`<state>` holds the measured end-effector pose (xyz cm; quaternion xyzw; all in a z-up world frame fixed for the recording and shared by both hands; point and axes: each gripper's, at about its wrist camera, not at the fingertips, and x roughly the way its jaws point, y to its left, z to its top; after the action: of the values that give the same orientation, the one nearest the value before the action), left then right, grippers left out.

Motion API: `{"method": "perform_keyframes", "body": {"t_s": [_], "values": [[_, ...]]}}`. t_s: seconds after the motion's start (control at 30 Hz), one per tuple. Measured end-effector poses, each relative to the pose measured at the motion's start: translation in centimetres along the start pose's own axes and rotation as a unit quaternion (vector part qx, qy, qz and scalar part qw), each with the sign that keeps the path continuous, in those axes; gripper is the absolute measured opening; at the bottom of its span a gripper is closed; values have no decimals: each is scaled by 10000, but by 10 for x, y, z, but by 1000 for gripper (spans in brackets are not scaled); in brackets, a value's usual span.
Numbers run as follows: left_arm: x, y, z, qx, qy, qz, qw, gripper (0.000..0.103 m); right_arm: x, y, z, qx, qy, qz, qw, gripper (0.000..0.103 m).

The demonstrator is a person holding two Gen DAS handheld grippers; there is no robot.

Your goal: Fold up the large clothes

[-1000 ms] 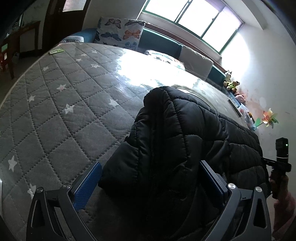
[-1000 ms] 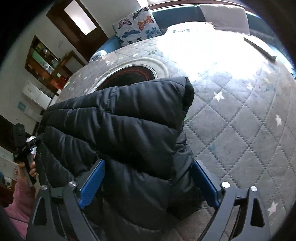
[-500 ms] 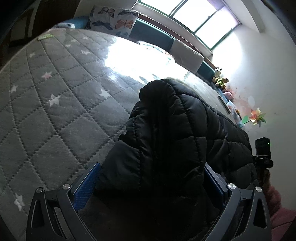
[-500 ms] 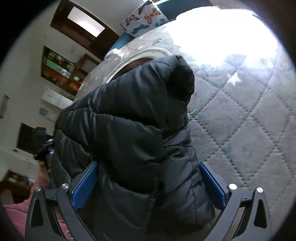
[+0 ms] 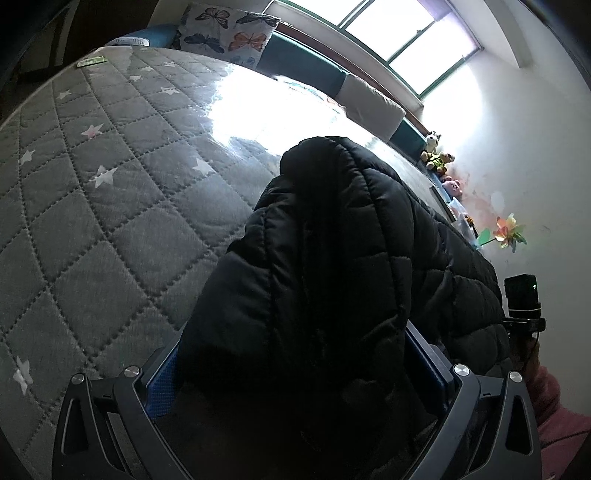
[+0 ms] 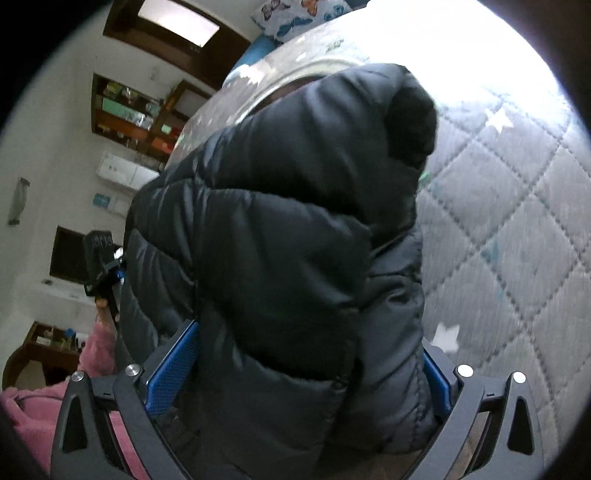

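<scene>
mattress (image 5: 110, 229): grey quilted bed surface with white stars, filling the left of the left wrist view and the right of the right wrist view; bright glare from the window washes out its far part.
left claw (image 5: 295, 376): at the bottom of the left wrist view, its blue-padded fingers (image 5: 162, 380) stand on either side of a thick fold of the jacket; the cloth fills the gap, so the claw is clamped on the jacket.
jacket (image 5: 332, 277): black quilted puffer, bunched and lifted off the mattress between the two claws, its folded edge rising to a rounded peak; it spans across toward the right claw.
butterfly pillow (image 5: 229, 31): at the far edge of the bed, under the window.
soft toys (image 5: 437, 157): in a row along the wall on the right, with a paper pinwheel (image 5: 508, 234) nearer.
right claw (image 6: 306, 373): its blue pads press both sides of another fold of the jacket (image 6: 288, 240), clamped on it; the person's pink sleeve (image 6: 96, 347) shows to the left.
</scene>
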<state>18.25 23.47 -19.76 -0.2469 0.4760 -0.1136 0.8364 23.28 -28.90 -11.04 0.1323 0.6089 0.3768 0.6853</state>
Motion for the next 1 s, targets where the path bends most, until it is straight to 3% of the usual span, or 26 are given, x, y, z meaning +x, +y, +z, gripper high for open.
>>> {"method": "perform_keyframes", "body": {"t_s": [0.6,0.77,0.83,0.87,0.93,1.0], "values": [[3,10,-5,-292,102,-198,9993,103,2,-1,5,-116,37,-40,9999,103],[-1,4,-11,-344,-183,-84,9992,103,5,0,3,-146,-103,28,9998,103],[-8,-12,-20,-222,-511,94,9984,92,5,3,2,-127,-157,-53,9998,103],[-16,-24,-26,-35,-711,222,9972,78,3,5,0,-144,-198,-103,9996,103],[-26,-42,-34,244,-947,463,9941,67,-7,17,-4,-294,-376,-235,9986,82],[-28,-47,-39,201,-1062,522,9928,60,-15,29,-8,-507,-497,-431,9965,74]]}}
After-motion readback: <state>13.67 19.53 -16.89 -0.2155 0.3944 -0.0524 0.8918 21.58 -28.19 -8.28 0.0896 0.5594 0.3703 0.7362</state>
